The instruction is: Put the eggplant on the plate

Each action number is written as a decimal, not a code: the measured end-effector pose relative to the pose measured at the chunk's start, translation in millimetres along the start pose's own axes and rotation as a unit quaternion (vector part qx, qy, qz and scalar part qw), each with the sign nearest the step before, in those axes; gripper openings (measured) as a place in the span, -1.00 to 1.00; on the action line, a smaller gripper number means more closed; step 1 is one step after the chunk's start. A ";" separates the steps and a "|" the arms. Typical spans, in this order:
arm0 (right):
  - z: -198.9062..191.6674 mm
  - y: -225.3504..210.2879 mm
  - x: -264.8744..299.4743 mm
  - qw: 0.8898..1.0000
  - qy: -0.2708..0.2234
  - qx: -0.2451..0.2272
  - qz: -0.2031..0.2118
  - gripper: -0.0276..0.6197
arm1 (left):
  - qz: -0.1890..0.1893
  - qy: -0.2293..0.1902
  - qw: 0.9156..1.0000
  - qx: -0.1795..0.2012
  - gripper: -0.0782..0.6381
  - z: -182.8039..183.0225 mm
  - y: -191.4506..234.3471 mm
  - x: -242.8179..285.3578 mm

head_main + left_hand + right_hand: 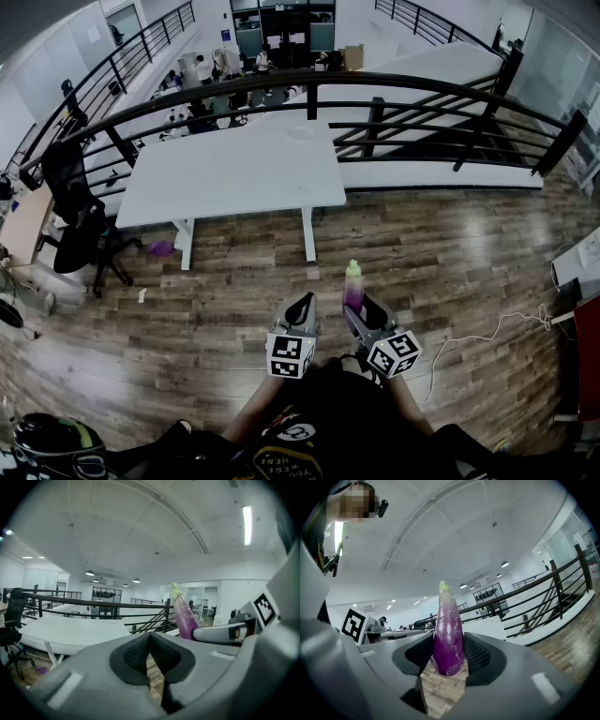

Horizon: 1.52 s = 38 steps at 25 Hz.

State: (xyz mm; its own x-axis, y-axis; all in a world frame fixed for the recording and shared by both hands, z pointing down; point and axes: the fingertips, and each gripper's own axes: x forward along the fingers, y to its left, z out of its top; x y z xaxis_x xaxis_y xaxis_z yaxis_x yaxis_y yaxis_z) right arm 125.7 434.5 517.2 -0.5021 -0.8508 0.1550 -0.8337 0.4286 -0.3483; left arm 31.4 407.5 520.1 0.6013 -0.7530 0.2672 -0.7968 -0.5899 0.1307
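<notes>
A purple eggplant (pixel 448 639) with a pale green tip stands upright between the pads of my right gripper (pixel 448 654), which is shut on its lower half. In the head view the eggplant (pixel 352 286) rises above the right gripper (pixel 357 307), held out over the wooden floor. My left gripper (pixel 305 300) hangs just to its left, shut, with nothing between its pads (pixel 140 651). From the left gripper view the eggplant (pixel 183 616) shows at the right, beside the right gripper's finger (pixel 225 632). A faint pale round shape (pixel 302 132) lies on the white table; I cannot tell whether it is a plate.
A white table (pixel 234 173) stands ahead on the wooden floor, and a black railing (pixel 309 89) runs behind it. At the left is a black office chair (pixel 80 216). A small purple object (pixel 161 247) lies near the table leg, and a white cable (pixel 487 337) trails at the right.
</notes>
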 end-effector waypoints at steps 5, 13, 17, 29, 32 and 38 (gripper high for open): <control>1.8 3.0 -2.4 1.000 0.000 0.001 -0.001 -0.28 | -0.002 0.002 1.000 -0.002 -0.77 -0.1 -1.5 -1.7; -1.2 -3.2 -7.2 1.000 0.006 0.009 -0.006 -0.28 | 0.005 0.013 1.000 -0.008 -0.77 -8.3 -4.3 -1.6; 6.4 -12.4 -17.3 1.000 -0.004 0.017 -0.006 -0.28 | 0.002 0.017 1.000 -0.013 -0.77 -9.6 -14.2 5.8; -4.7 -44.5 -18.1 0.998 0.018 0.058 0.025 -0.28 | 0.007 0.044 0.999 0.000 -0.77 -23.7 -43.2 35.9; -2.9 -50.0 1.8 0.997 0.029 0.056 0.044 -0.28 | 0.009 0.060 0.998 0.004 -0.77 -29.7 -34.4 47.6; 7.3 -56.7 73.8 0.996 0.038 0.052 0.063 -0.28 | 0.022 0.053 0.998 -0.001 -0.77 -10.2 24.1 79.1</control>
State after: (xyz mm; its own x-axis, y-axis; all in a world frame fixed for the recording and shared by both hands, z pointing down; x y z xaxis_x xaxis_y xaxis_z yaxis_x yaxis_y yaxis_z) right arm 137.6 345.2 541.6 -0.6197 -0.7658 0.1720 -0.7370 0.4923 -0.4632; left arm 59.1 336.7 554.1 0.5568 -0.7427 0.3720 -0.8221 -0.5567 0.1193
